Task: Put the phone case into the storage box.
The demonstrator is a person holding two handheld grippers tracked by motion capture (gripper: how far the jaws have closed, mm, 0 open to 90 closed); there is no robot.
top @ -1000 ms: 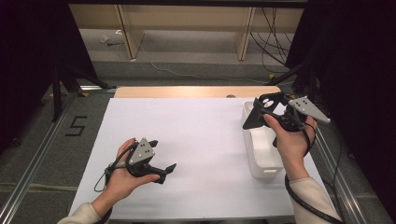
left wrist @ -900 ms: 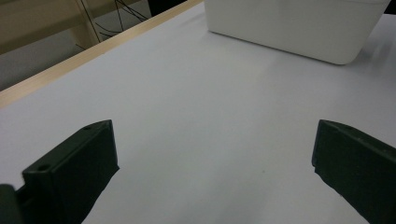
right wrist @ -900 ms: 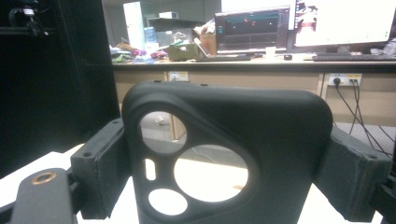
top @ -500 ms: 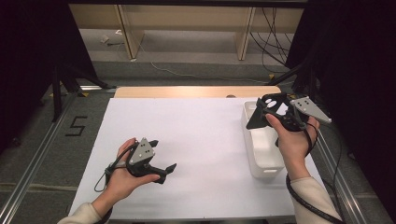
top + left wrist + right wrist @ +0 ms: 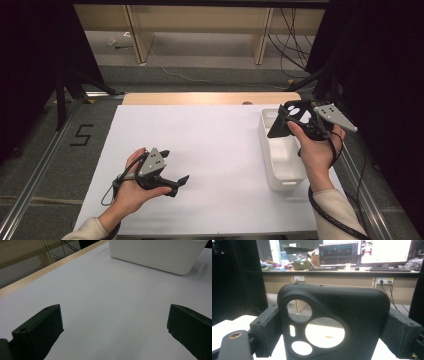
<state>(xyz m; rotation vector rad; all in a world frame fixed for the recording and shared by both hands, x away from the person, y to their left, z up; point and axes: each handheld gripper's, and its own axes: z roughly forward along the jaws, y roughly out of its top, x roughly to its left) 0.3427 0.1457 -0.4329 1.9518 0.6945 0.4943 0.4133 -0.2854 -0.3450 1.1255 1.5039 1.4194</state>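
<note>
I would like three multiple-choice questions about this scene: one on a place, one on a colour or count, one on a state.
1. Where does the white bin stand on the table?
A. at its right side
B. at its left side
C. in its middle

2. What colour is the phone case between the right gripper's jaws?
A. white
B. red
C. black

3. How do the jaws of the left gripper stand?
A. shut on a case
B. open, with nothing between
C. shut on the bin

Answers: 1 A, the high view shows the bin by the right hand. 2 C, the right gripper view shows it black. 3 B, bare table lies between the jaws.
</note>
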